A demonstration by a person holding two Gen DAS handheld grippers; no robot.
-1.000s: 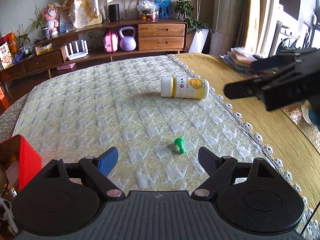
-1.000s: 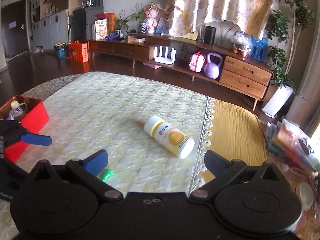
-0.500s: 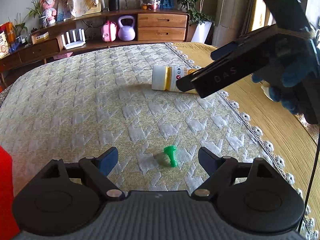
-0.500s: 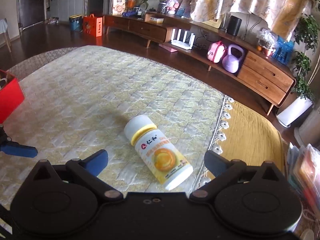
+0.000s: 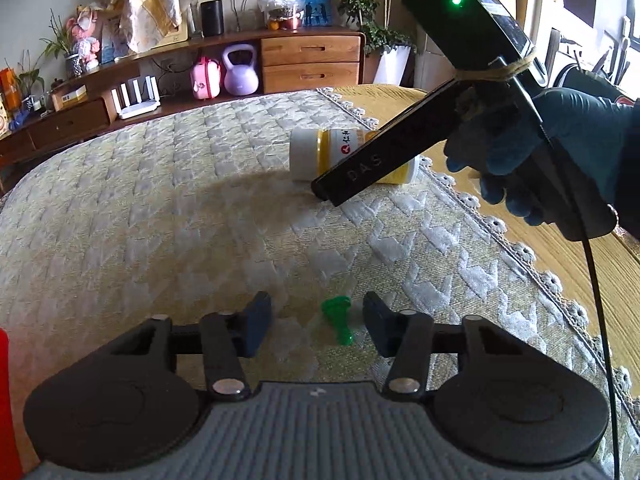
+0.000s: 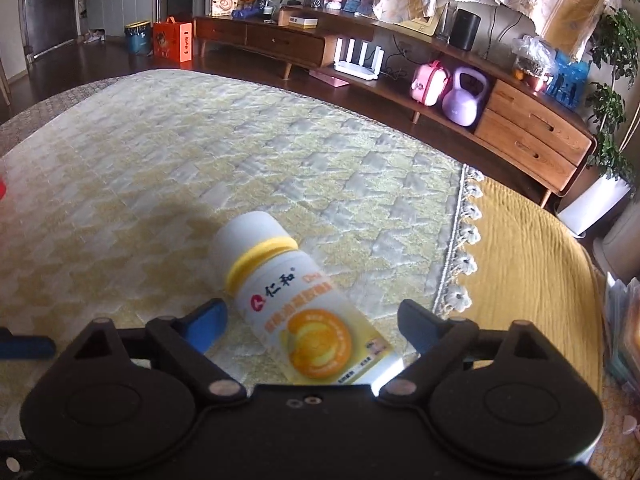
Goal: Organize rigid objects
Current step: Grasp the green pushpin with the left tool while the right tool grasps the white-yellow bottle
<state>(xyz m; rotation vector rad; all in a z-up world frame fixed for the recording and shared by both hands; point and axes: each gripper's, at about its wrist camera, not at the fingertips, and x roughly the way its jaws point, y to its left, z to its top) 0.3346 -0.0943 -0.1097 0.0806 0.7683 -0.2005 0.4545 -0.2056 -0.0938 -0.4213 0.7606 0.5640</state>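
Quilted bedspread (image 5: 160, 208): left view shows the left gripper (image 5: 316, 326) closing around a small green peg (image 5: 338, 318), not yet pinching; right view shows the right gripper (image 6: 312, 324) closing astride a toppled white-and-yellow bottle (image 6: 296, 304), next needing a firm squeeze.

Around your left gripper (image 5: 316, 326) the quilted cloth (image 5: 160, 216) lies bare; only the small green piece (image 5: 338, 318) sits between its closing jaws, nearer the right one. Your right gripper (image 6: 310, 326), jaws closing with gaps either side, straddles the lying bottle (image 6: 300, 312). A red box (image 5: 6, 404) blocks the far left. The lace edge (image 6: 464, 240) borders the right.
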